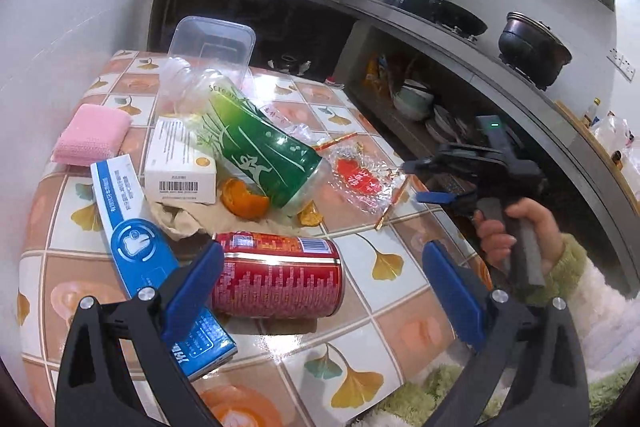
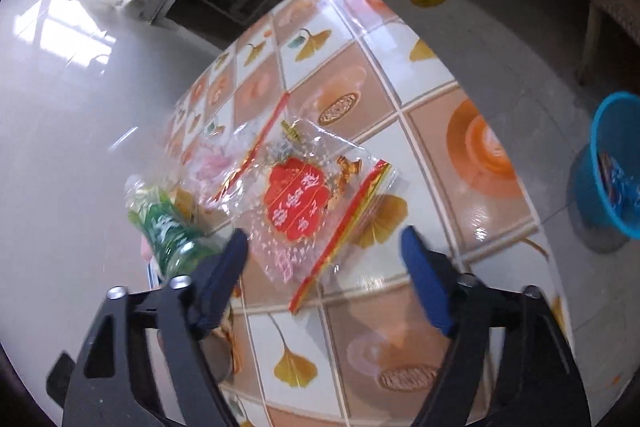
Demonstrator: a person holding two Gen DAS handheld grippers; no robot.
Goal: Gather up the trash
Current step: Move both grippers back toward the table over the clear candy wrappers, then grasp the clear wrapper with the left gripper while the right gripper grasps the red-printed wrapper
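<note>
A red drink can [image 1: 276, 275] lies on its side on the tiled table [image 1: 360, 327]. My left gripper [image 1: 324, 279] stands open around it, the left pad close to the can's end and the right pad well clear. A clear plastic bag with a red print [image 1: 360, 183] [image 2: 298, 205] lies flat beyond it. My right gripper [image 2: 324, 251] [image 1: 416, 183] hovers open at the bag's near edge, and its pads do not press on the bag. Behind lie a green-labelled clear bottle [image 1: 256, 143] [image 2: 168, 231], orange peel [image 1: 244, 199], a white box [image 1: 180, 163] and a blue box [image 1: 136, 247].
A blue bin [image 2: 616, 163] holding some wrappers stands on the floor right of the table. A pink sponge [image 1: 94, 135], a clear tub [image 1: 212, 47] and crumpled paper [image 1: 188, 219] share the tabletop. Kitchen counters with pots run behind; a person's hand [image 1: 516, 239] holds the right gripper.
</note>
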